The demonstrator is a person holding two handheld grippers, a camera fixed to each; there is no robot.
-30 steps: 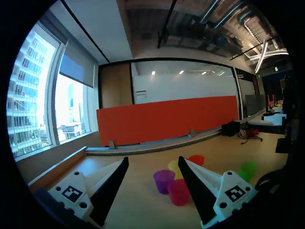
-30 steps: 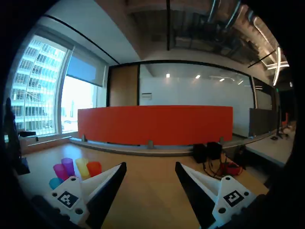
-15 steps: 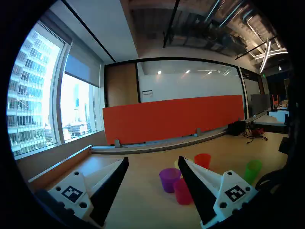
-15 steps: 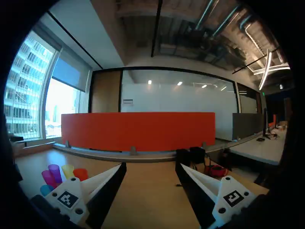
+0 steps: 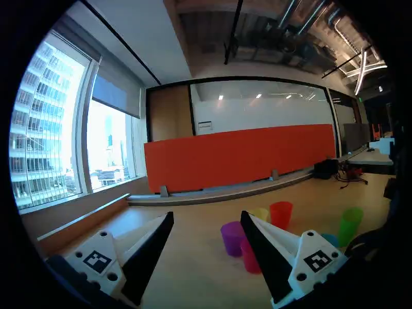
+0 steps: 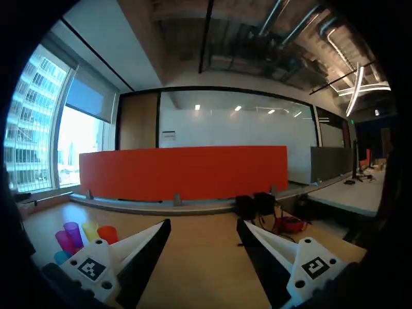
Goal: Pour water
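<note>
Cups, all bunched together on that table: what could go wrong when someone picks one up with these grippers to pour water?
1. The purple cup, pink cup, yellow cup and red cup stand close together, so the open left gripper could knock a neighbour over while reaching for one.
2. Spilled water might run toward the cables lying on the same wooden table.

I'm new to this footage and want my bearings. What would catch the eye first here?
The long orange partition across the back of the wooden table stands out most, with bright windows to its left. Next come the coloured cups clustered on the table, just beyond the open left claw.
</note>
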